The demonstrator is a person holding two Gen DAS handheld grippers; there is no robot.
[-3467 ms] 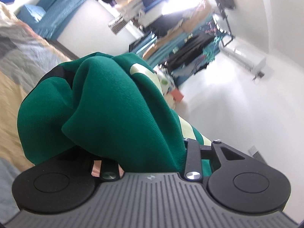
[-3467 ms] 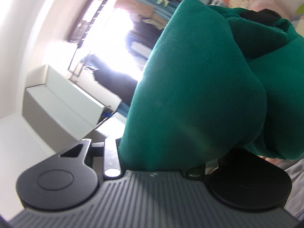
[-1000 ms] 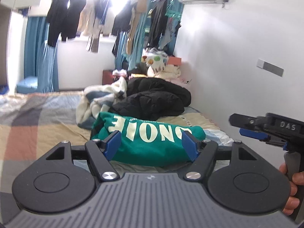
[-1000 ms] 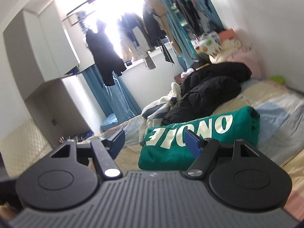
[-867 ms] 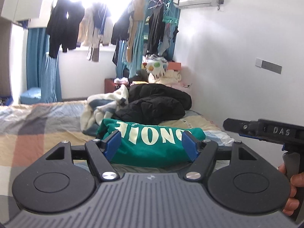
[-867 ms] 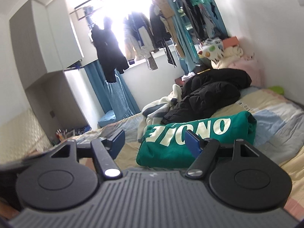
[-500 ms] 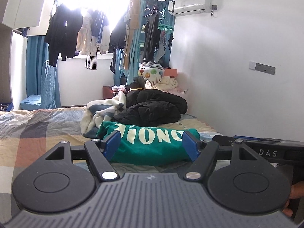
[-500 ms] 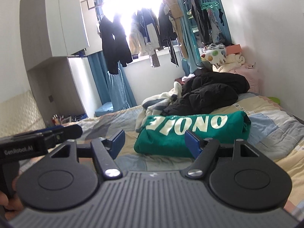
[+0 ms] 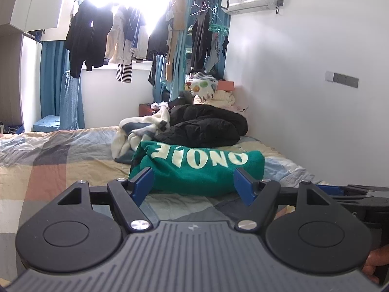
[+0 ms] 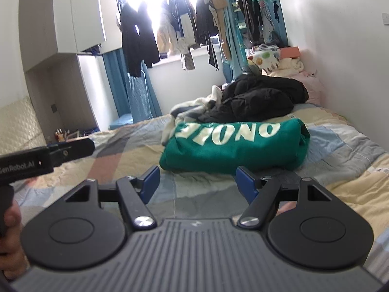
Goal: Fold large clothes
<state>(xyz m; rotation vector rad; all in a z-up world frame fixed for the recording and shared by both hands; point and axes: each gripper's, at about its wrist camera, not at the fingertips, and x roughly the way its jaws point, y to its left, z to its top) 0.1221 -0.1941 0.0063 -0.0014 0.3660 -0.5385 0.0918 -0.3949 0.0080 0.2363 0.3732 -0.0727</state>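
1. Blue pads tip both tools: the left gripper [image 9: 193, 182] and the right gripper [image 10: 197, 180] each stand with jaws spread and nothing between them, side by side over the near part of the bed.
2. Patchwork quilt [image 10: 340, 150] lies bare just ahead of the fingers, wrinkled but free of clothes there.
3. Beyond it rests the green sweatshirt [image 10: 233, 143], folded into a compact block with its pale lettering on top and upside down to the cameras, apart from both tools.
4. Behind, touching its far edge, sit a black jacket [image 9: 204, 129] and a cream garment [image 9: 138, 131], both still in a heap.
5. Judged from this, the green piece looks finished; the next move would call for reaching past it to draw one heaped garment onto the open quilt and spread it flat.
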